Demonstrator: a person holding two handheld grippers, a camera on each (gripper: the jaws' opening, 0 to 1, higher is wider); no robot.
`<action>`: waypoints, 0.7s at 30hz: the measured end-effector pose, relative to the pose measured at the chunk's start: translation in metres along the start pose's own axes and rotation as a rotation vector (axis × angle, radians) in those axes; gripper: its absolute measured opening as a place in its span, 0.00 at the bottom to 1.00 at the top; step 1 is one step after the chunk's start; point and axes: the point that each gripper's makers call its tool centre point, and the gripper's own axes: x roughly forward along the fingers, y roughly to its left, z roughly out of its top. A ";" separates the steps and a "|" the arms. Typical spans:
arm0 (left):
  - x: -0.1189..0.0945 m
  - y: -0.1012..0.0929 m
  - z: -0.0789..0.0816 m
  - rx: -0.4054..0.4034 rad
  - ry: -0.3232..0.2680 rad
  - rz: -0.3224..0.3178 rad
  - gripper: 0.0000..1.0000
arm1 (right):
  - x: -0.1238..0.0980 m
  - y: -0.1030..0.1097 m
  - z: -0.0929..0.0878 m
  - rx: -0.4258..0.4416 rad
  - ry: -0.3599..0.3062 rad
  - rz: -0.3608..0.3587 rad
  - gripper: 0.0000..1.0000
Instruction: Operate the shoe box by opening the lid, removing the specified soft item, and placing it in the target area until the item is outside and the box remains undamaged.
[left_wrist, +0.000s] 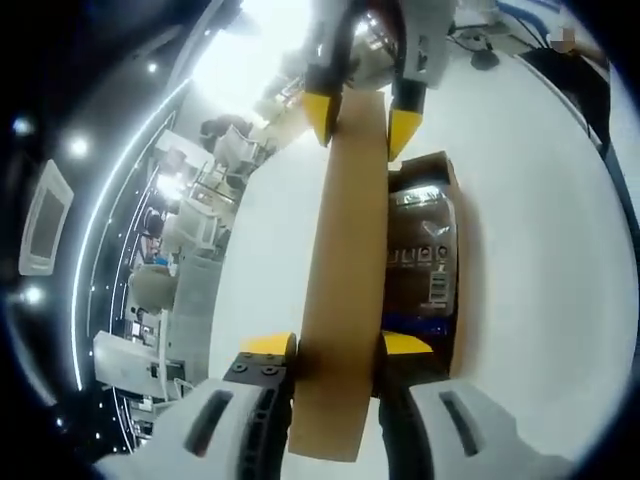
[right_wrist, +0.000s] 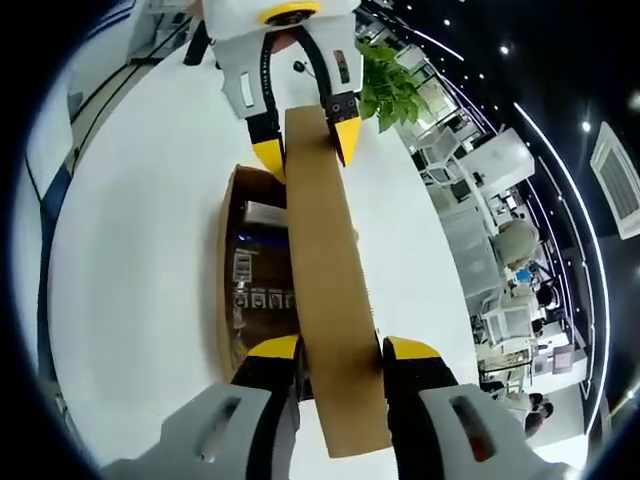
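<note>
Cardboard lid held edge-on above a white table, clamped at one end by the left gripper and at the other by the right gripper. Beneath it sits the open shoe box, with a dark packaged item inside.
</note>
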 end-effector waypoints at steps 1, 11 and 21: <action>0.001 0.002 0.000 -0.005 0.000 -0.011 0.32 | 0.001 -0.001 0.000 0.002 0.000 0.004 0.30; 0.000 0.008 0.002 -0.017 -0.009 -0.049 0.32 | 0.000 -0.008 0.002 0.007 0.000 0.010 0.30; 0.002 0.008 0.002 -0.013 -0.013 -0.062 0.32 | 0.001 -0.008 0.001 0.001 0.008 0.005 0.30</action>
